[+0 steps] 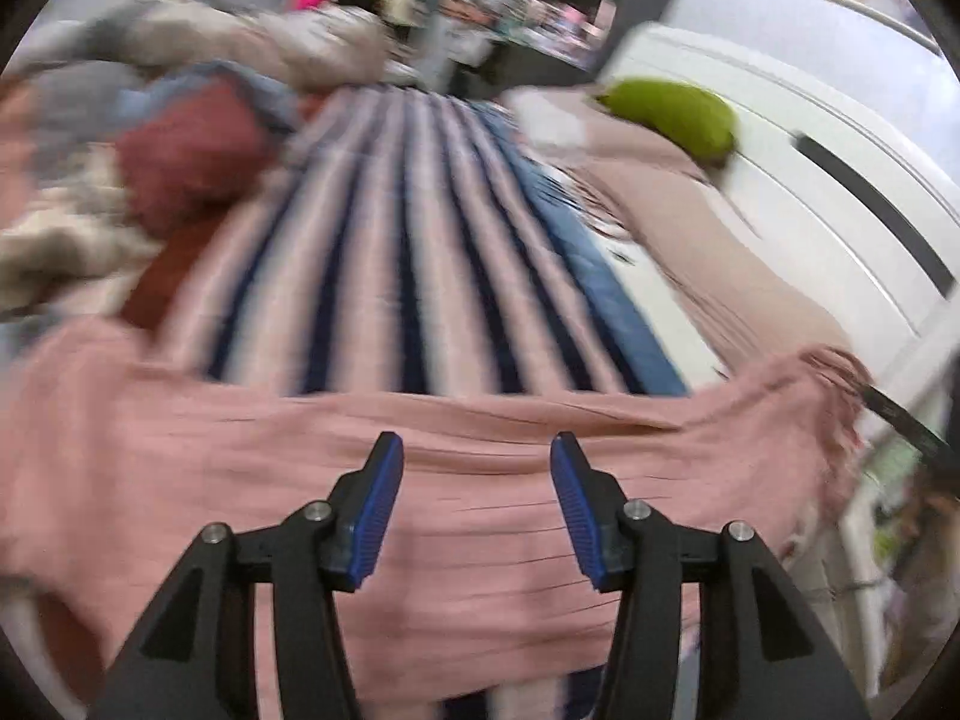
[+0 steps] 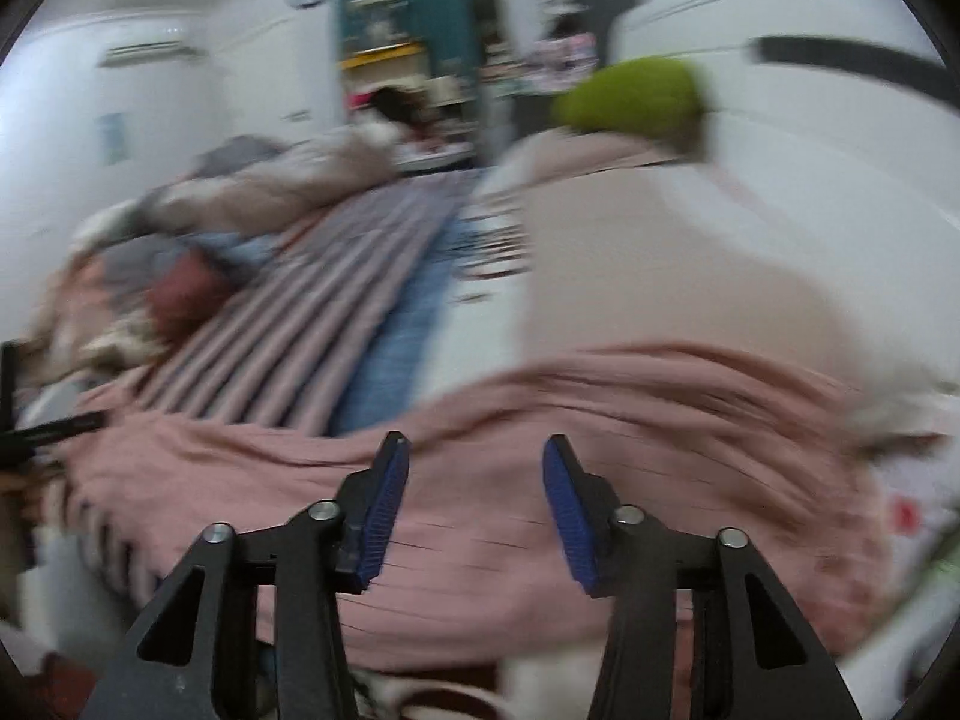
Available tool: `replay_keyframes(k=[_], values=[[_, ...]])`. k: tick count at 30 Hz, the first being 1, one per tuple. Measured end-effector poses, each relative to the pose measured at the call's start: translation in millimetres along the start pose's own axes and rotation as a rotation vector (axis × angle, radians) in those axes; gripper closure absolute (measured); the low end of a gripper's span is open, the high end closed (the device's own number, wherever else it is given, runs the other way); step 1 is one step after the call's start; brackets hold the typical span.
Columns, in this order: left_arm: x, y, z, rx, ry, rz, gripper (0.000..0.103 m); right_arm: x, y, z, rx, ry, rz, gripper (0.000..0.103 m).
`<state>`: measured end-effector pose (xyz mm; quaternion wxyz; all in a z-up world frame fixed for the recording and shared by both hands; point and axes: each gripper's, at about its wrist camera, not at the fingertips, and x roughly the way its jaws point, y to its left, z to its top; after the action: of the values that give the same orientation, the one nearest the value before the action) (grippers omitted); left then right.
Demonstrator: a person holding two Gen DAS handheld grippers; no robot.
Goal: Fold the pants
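The pink ribbed pants (image 1: 468, 456) lie spread crosswise on a striped bed cover (image 1: 396, 228), near the front edge. My left gripper (image 1: 477, 450) is open and empty, fingers hovering just above the pants' middle. In the right wrist view the same pants (image 2: 600, 420) lie bunched across the front. My right gripper (image 2: 477, 450) is open and empty over them. Both views are motion-blurred.
A pile of clothes, with a dark red piece (image 1: 186, 150), lies at the left of the bed. A beige cloth (image 1: 690, 228) and a green cushion (image 1: 678, 114) lie at the right beside a white cabinet (image 1: 840, 168). Shelves stand at the far end.
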<state>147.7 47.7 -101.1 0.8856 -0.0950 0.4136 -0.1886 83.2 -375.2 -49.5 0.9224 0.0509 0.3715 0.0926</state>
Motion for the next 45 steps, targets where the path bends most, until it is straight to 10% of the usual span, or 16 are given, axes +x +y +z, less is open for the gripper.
replay_keyframes(k=[3,11,25,28,33,45], values=[[37.5,-24.6,1.8,0.059,0.068,-0.061,0.062,49.1,20.1,-3.7,-0.027,0.088,0.128,0.09],[97.9,-34.7,7.0,0.098,0.196,-0.088,0.07,143.3,41.1,-25.2,-0.058,0.3,0.233,0.094],[124.5,-22.0,32.4,0.078,0.154,-0.041,0.07,178.9,29.3,9.0,-0.053,0.255,0.063,0.097],[108.3,-18.6,31.8,0.058,0.119,-0.032,0.054,175.0,28.4,12.4,-0.042,0.243,0.054,0.092],[45.0,9.7,21.8,-0.036,-0.007,0.048,0.037,137.3,38.7,17.1,-0.03,0.145,0.139,0.044],[-87.4,122.1,-63.4,-0.419,-0.188,0.249,0.031,63.8,75.1,0.9,0.039,0.022,0.225,0.036]])
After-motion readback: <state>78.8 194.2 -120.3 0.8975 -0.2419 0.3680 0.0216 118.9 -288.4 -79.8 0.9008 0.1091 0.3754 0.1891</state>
